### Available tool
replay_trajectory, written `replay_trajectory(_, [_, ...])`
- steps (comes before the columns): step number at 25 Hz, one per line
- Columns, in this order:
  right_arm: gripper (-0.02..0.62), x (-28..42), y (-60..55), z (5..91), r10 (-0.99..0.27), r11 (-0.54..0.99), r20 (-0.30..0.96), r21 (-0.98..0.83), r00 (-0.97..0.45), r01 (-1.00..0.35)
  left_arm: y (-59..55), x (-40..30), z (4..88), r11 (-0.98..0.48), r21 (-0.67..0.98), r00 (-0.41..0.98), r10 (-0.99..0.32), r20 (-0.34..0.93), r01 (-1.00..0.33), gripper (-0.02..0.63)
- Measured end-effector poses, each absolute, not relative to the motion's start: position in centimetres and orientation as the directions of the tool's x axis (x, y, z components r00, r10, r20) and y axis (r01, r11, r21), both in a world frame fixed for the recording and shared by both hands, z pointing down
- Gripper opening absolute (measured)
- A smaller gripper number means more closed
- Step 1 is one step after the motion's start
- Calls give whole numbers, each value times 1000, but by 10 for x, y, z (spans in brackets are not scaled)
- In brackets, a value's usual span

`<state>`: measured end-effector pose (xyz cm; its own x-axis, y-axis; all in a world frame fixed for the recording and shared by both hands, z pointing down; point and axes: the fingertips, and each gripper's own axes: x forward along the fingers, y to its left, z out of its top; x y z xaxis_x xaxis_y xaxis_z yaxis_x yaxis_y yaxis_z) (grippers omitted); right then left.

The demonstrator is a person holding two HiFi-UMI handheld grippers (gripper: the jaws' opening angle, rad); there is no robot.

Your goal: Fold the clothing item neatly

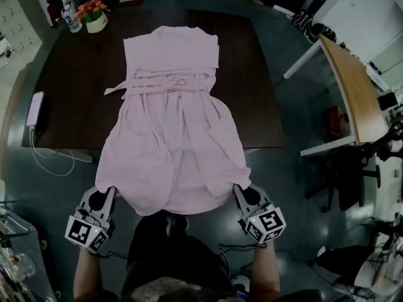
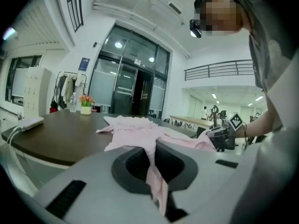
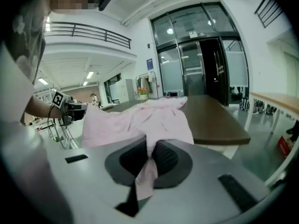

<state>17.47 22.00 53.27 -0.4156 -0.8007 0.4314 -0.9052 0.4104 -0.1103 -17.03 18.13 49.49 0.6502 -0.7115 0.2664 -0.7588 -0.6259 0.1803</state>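
One dark brown wooden table is seen from above; its far edge is crowded by the top of the frame, and the middle of its near edge is covered by cloth.

One pale pink sleeveless garment with a tied waist band is spread flat along the table's centre, top end away from the person. Its wide lower hem is draped over the near edge, toward the person.

Two grey two-jaw grippers are counted, each with a marker cube. The left gripper is clenched on the hem's left corner. In the left gripper view a strip of pink cloth is pinched between the closed jaws and hangs below them. The right gripper is likewise clamped on the right corner, and a pinched fold is shown in the right gripper view. In the head view both sets of jaw tips are partly covered by the hem.

At the far left corner one small pot of orange and pink flowers and one clear bottle are placed side by side. One flat white device is laid at the left edge, with a white cable trailing off it; what the device is cannot be made out.
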Motion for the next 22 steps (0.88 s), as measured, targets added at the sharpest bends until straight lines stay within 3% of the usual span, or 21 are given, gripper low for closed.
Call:
replay_trajectory(9, [9,173,101,381,-870,450,229,6,-437,-893,70,-218,364,-620,220,638,-770,15,-753,15])
replay_trajectory(18, [9,164,-43,297,-920,387,104,101,-377,-917,-91,-234,304,-662,106,661,-749,-44,-742,15])
replay_trajectory(22, [9,191,-99,286,-943,327,89,57,-322,-943,-153,-248,285,-614,125,611,-789,-64,-779,15])
